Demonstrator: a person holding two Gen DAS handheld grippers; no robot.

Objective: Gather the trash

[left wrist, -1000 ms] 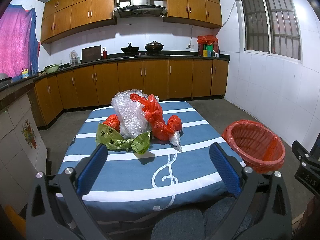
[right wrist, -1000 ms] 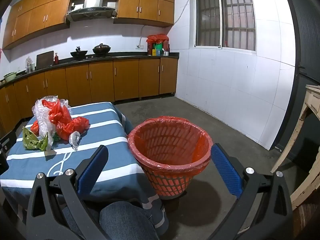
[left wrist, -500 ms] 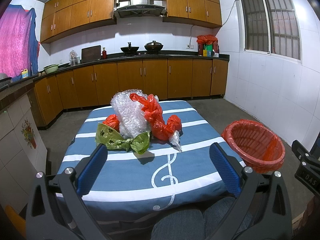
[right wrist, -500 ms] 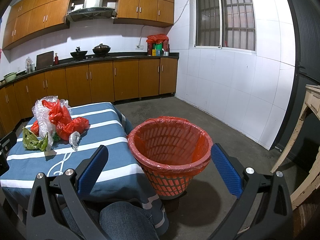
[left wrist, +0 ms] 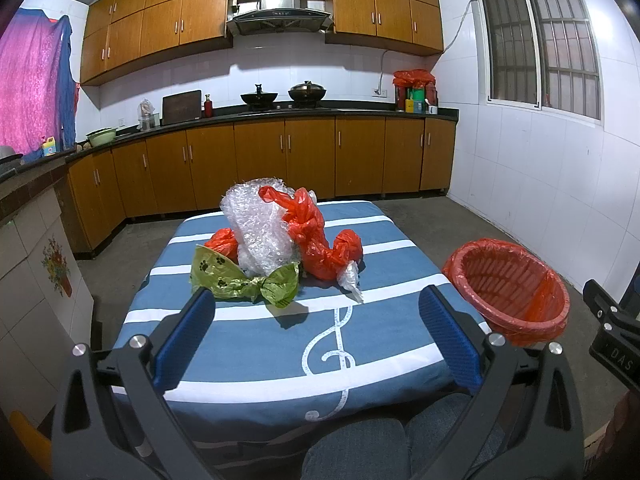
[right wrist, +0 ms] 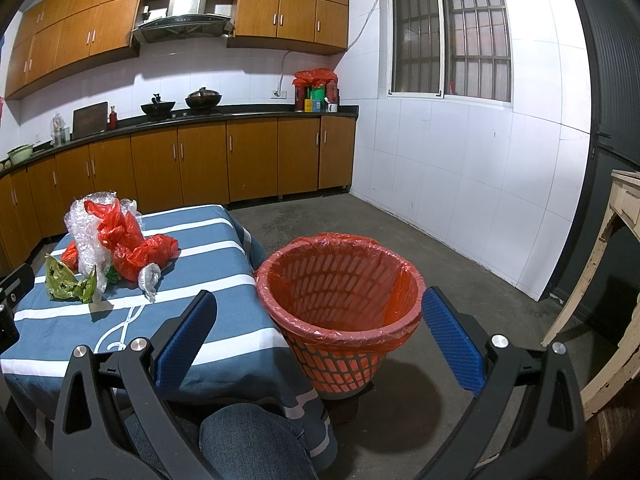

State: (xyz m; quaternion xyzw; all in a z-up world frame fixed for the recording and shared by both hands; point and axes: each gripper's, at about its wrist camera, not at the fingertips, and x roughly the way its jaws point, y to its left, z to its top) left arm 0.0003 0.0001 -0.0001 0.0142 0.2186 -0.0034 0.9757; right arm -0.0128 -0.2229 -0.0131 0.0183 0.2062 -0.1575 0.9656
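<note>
A pile of trash lies in the middle of a table with a blue striped cloth [left wrist: 256, 336]: clear bubble wrap [left wrist: 256, 228], knotted red plastic bags [left wrist: 320, 240] and a green paw-print bag [left wrist: 240, 280]. The pile also shows in the right wrist view [right wrist: 108, 244]. A red basket lined with a red bag [right wrist: 340, 300] stands on the floor to the table's right [left wrist: 512, 280]. My left gripper [left wrist: 316, 332] is open and empty, short of the pile. My right gripper [right wrist: 320, 332] is open and empty in front of the basket.
Wooden kitchen cabinets and a dark counter [left wrist: 280, 112] with pots run along the back and left walls. White tiled walls with a barred window [right wrist: 448, 32] are at the right. A worn wooden table [right wrist: 616, 248] stands at far right. My knees show below.
</note>
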